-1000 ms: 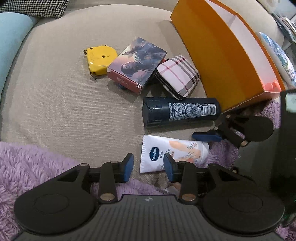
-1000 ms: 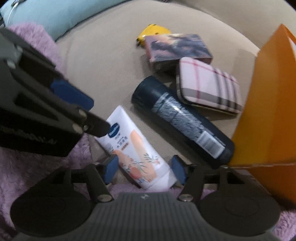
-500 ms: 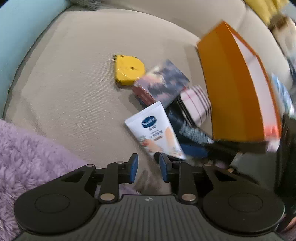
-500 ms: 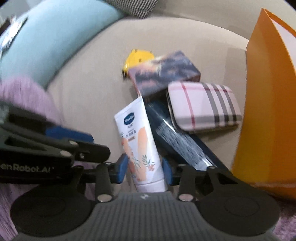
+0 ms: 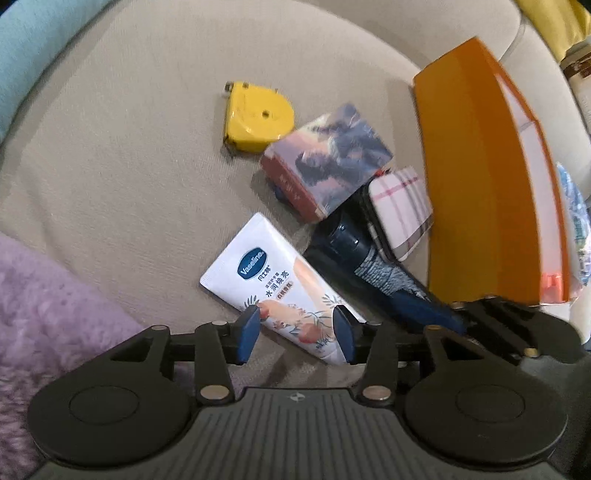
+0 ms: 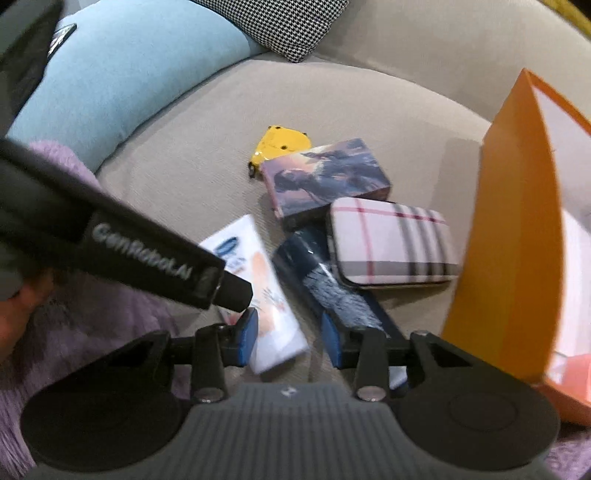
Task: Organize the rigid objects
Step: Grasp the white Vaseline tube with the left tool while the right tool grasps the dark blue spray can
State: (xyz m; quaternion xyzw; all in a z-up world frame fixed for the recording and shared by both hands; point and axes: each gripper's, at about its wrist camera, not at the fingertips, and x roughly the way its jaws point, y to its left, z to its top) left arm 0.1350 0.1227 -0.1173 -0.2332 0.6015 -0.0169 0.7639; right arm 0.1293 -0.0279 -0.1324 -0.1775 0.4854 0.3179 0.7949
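A white Vaseline tube (image 5: pixel 280 291) lies on the beige sofa cushion (image 5: pixel 129 166), its lower end between the open fingers of my left gripper (image 5: pixel 295 332). In the right wrist view the tube (image 6: pixel 266 306) also sits between the open fingers of my right gripper (image 6: pixel 288 336). A dark blue spray can (image 5: pixel 369 273) lies beside the tube. A picture box (image 5: pixel 328 162), a plaid case (image 5: pixel 400 210) and a yellow tape measure (image 5: pixel 255 118) lie beyond. An orange bag (image 5: pixel 484 177) stands at the right.
A purple fluffy blanket (image 5: pixel 48 306) covers the near left. A light blue pillow (image 6: pixel 122 74) and a houndstooth pillow (image 6: pixel 288 26) lie at the back left. The left gripper's black body (image 6: pixel 122 251) crosses the right wrist view.
The right gripper has opened and the tube now lies on the cushion. The left gripper has opened wider and its fingers now flank the tube's lower end.
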